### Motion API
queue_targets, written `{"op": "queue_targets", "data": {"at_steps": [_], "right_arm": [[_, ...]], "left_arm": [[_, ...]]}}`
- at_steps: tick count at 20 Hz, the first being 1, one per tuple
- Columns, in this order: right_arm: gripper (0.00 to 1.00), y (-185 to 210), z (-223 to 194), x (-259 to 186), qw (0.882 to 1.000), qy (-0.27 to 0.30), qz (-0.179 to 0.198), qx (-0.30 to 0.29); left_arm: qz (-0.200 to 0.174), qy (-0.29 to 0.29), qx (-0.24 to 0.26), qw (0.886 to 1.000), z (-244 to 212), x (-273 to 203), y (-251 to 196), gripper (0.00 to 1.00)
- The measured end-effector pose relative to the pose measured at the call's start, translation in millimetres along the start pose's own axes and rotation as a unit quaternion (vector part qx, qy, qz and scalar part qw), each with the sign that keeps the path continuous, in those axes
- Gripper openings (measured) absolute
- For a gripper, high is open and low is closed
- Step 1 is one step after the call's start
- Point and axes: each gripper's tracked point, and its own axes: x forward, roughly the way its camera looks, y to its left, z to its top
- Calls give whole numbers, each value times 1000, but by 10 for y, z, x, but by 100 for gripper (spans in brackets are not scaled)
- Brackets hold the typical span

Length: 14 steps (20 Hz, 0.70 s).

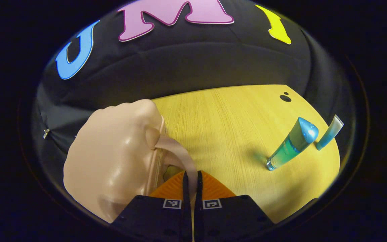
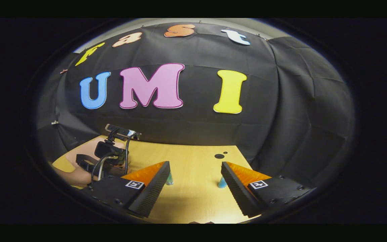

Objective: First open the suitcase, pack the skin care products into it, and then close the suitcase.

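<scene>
Left gripper view, catalogued left to right. A pale pink suitcase point(image 1: 113, 158), glossy and rounded, is set on the wooden table point(image 1: 227, 127) at the left of the view, lid not lifted. A strap-like pull point(image 1: 180, 156) of the same pink is led from the suitcase seam down to the left gripper point(image 1: 191, 178). The gripper's two fingers are pressed together, and the end of the pull is pinched between their tips. Further right, well apart from the suitcase, a blue-green bottle point(image 1: 292, 144) with a pointed blue cap is seen on the bare table. Just beside it, further right, a blue tube point(image 1: 329, 132) with a pale flat end is placed near the table's edge. Whether the two touch cannot be told. Two small dark round marks point(image 1: 285, 97) are noted on the tabletop beyond them.

Right gripper view, left to right. The left gripper's rig point(image 2: 111, 154) with its cables is seen at the far left, held by a hand point(image 2: 79, 176) over the pink suitcase point(image 2: 82, 151). The right gripper point(image 2: 195, 183) is held above the table point(image 2: 193, 195), fingers spread wide, nothing between them. The bottle's base point(image 2: 169, 179) is glimpsed beside the left-hand finger, and the tube point(image 2: 222, 183) beside the right-hand finger.
</scene>
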Motion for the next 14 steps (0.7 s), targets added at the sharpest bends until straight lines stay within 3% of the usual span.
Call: {"op": "queue_targets", "data": {"at_steps": [6, 9, 12, 14], "right_arm": [[97, 239, 10, -90, 1000, 1, 20, 3], [97, 377, 30, -112, 999, -1, 32, 1], [97, 510, 113, -170, 999, -10, 41, 3], [97, 617, 142, -203, 999, -14, 50, 0]], "left_arm": [[-30, -60, -76, 995, 670, -586, 281, 7], [-42, -79, -96, 991, 1023, -987, 682, 7], [-27, -109, -88, 990, 1353, -1306, 1285, 7], [1, -118, -51, 992, 1450, -1486, 1773, 7]]}}
